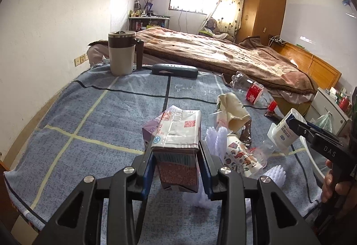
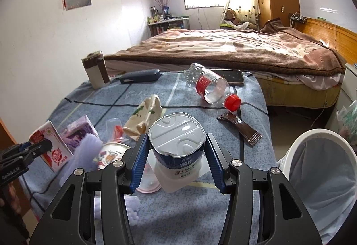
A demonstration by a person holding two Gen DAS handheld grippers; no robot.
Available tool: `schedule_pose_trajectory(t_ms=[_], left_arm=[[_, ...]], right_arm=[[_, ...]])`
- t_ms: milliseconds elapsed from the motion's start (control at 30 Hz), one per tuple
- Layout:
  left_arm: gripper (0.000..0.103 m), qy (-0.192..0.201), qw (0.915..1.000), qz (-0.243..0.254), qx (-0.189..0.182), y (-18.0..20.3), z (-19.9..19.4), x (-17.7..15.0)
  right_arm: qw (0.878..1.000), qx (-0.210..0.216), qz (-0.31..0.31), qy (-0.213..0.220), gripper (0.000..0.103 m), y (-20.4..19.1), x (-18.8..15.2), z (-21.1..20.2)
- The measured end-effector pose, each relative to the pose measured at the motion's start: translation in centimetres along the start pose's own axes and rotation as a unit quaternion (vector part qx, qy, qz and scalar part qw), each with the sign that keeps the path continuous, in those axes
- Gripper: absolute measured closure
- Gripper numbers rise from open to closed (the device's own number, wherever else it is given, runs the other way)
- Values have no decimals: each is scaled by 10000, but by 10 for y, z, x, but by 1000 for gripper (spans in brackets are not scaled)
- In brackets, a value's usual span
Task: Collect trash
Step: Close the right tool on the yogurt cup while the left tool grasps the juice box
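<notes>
My left gripper [image 1: 176,155] is shut on a milk carton [image 1: 176,133] and holds it above the blue tablecloth [image 1: 89,111]. The carton also shows in the right wrist view [image 2: 50,144]. My right gripper [image 2: 177,155] is shut on a white and blue yogurt cup [image 2: 177,144], foil bottom toward the camera; the cup shows in the left wrist view [image 1: 284,131]. A white trash bin [image 2: 321,167] with a liner stands at the table's right side. On the table lie a clear bottle with a red cap [image 2: 212,86], a brown wrapper [image 2: 241,126] and a crumpled paper bag [image 2: 145,118].
A beige and brown jug [image 1: 121,53], a dark case [image 1: 175,70] and a phone [image 2: 229,76] lie at the table's far edge. A printed cup [image 1: 238,158], a white foam net [image 1: 215,135] and clear plastic lie near the grippers. A bed [image 2: 223,48] stands behind.
</notes>
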State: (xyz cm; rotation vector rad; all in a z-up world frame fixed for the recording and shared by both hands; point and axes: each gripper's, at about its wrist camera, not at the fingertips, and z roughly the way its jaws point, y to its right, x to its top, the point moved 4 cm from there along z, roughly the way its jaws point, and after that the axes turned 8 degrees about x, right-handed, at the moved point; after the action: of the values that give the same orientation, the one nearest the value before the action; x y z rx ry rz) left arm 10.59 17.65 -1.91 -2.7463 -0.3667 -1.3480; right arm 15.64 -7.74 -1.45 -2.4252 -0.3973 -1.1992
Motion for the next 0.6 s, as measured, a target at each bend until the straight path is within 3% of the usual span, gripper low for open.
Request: schedule_pose_trajectory(t_ms=[600], left_arm=[[65, 327, 9968, 393, -612, 63, -30, 20]], right_arm=[[9990, 191, 210, 352, 51, 12, 9, -44]])
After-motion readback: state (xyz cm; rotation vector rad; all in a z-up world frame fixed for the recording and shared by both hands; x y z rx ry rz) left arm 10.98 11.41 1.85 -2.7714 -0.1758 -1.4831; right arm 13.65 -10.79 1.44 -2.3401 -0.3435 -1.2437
